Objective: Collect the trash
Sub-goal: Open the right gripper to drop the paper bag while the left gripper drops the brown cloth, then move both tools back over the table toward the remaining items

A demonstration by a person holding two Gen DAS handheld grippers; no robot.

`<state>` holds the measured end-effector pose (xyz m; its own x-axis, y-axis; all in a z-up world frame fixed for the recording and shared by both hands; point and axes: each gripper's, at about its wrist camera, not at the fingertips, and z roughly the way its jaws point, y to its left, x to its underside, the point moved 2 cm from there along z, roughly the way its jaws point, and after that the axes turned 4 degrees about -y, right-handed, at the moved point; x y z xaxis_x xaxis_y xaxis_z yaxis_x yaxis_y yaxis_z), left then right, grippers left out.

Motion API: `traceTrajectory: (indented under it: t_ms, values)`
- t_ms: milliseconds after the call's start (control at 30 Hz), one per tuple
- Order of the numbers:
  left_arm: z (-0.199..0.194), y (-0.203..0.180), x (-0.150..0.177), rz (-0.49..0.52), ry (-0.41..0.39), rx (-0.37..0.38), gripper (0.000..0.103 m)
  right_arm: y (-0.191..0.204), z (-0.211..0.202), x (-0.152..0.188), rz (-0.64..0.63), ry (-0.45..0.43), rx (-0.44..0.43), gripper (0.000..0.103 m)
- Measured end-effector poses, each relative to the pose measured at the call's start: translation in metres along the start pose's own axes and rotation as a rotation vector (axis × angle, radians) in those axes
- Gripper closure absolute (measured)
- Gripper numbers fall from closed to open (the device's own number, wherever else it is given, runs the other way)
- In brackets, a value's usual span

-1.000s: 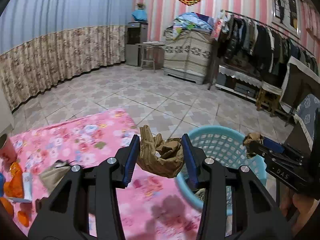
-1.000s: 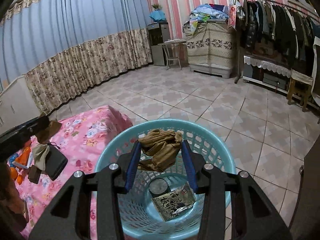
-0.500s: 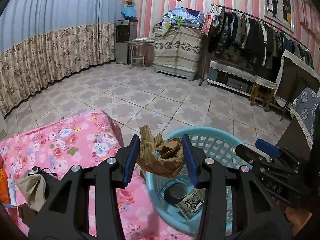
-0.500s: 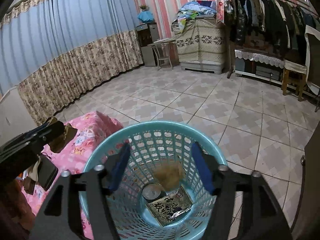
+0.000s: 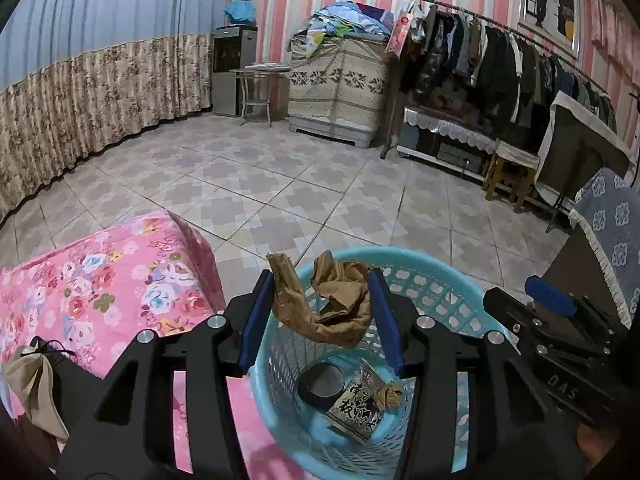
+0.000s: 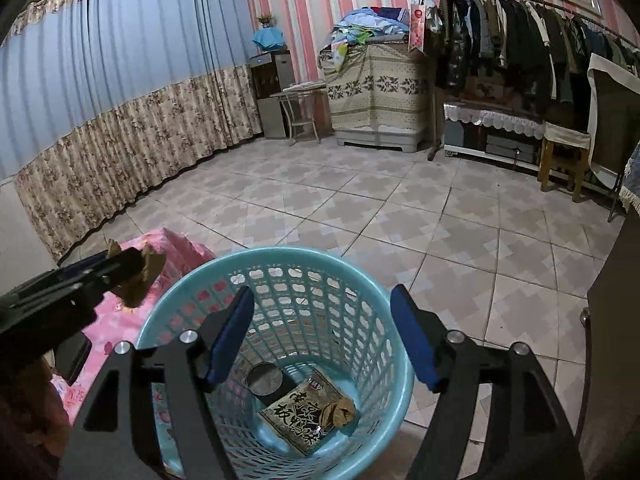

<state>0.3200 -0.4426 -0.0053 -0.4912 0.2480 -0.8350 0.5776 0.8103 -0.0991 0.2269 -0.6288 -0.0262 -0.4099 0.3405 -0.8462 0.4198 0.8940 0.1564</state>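
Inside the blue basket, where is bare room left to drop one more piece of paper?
The basket floor is crowded: a round tin, a printed packet and a small paper ball cover its middle. Bare floor shows only at the near-left edge, between packet and wall.

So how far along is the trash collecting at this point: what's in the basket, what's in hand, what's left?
Done: the blue basket already holds a dark round tin, a printed packet and a small brown paper wad; the right gripper is open and empty above it.
In hand: the left gripper, jaws opening, has crumpled brown paper between them over the rim.
Left: a beige pouch lies on the pink floral cover.
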Motion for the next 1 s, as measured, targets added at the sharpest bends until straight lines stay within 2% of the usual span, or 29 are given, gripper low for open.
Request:
traceTrajectory:
  t_ms: [100,167,233,300,500,633,800,1000]
  values:
    - [0.004,-0.005,-0.003,0.003,0.009,0.015,0.055,-0.001,0.002,0.001,0.002,0.008,0.008,0.033]
    - [0.004,-0.005,-0.006,0.005,0.002,0.012,0.047,-0.001,0.003,0.002,0.008,0.012,0.009,0.033]
    - [0.001,-0.001,-0.007,-0.003,-0.005,0.0,0.023,-0.002,0.002,0.003,0.007,0.012,0.014,0.033]
    - [-0.003,0.004,-0.009,-0.012,-0.016,-0.007,0.017,-0.003,0.002,0.003,0.009,0.011,0.015,0.033]
    - [-0.017,0.019,-0.011,-0.018,-0.026,-0.044,0.012,0.004,0.002,0.002,-0.004,0.013,0.009,0.033]
    - [-0.035,0.033,-0.009,-0.004,-0.065,-0.103,0.007,0.017,0.0,0.001,-0.029,0.006,-0.001,0.031]
    - [-0.059,0.058,-0.005,-0.001,-0.077,-0.165,0.006,0.037,-0.004,-0.002,-0.059,0.001,-0.02,0.03]
    - [-0.102,0.096,0.012,-0.03,-0.085,-0.241,0.005,0.071,-0.013,0.0,-0.121,-0.022,-0.03,0.015]
